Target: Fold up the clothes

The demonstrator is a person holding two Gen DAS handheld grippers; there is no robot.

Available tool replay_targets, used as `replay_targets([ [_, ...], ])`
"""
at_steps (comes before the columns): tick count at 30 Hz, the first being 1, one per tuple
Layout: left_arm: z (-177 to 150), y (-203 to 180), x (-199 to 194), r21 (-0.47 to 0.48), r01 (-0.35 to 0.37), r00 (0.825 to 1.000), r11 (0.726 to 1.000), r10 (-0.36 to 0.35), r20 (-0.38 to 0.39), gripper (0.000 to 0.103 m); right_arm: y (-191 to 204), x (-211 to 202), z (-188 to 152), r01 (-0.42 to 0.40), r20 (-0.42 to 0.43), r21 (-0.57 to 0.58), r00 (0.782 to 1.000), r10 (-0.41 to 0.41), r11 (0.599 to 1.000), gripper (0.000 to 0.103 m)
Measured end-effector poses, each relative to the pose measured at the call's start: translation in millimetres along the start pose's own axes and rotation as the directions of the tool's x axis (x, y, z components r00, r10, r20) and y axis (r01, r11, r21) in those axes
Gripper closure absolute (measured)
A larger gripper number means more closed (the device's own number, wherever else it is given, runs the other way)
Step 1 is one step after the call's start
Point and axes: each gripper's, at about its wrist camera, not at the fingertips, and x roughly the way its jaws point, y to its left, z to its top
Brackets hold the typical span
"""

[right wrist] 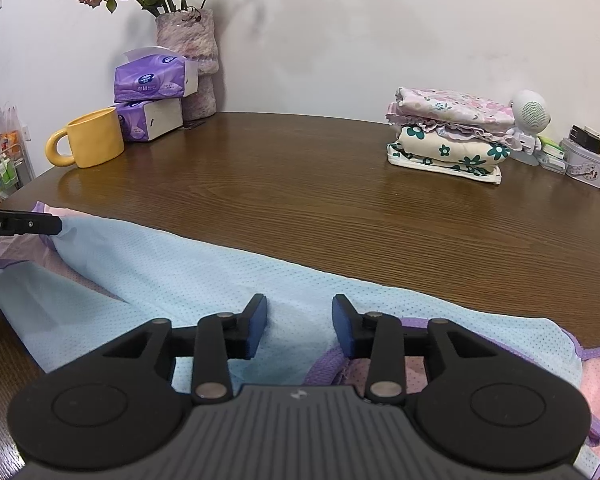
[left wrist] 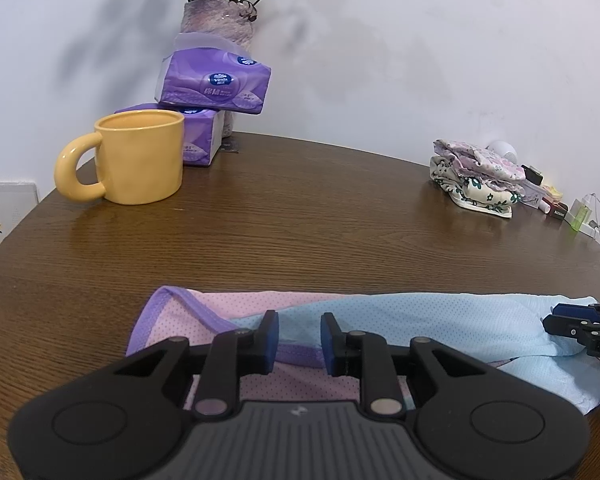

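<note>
Glossy wood-grain table (right wrist: 340, 208), perforated mesh cloth garment (right wrist: 204, 280), glazed ceramic mug (left wrist: 140, 156), matt plastic tools.

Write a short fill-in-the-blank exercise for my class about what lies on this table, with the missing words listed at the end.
1. The mug beside the tissue packs is ____ in colour.
2. The folded clothes at the far side form a stack of ____ pieces.
3. The flowers stand in a vase placed ____ the tissue packs.
4. The garment under the right gripper shows mostly light ____ mesh.

Missing words: yellow; two; behind; blue
</note>
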Motion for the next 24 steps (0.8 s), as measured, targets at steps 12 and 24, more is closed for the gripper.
replay_targets([
  [12, -1, -2, -1, 0.004, 0.018, 1.000, 1.000, -0.018, 0.008, 0.071, -1, -1, -1, -0.004, 0.002, 0.010, 1.000, 0.004, 1.000, 0.058],
  [24, -10, -53, -11, 0.113, 0.133, 0.991, 0.985, -0.135, 0.012, 0.067, 6, -13, 4, -0.062, 0.038, -0.002, 0.997, 0.062, 0.998, 0.052],
])
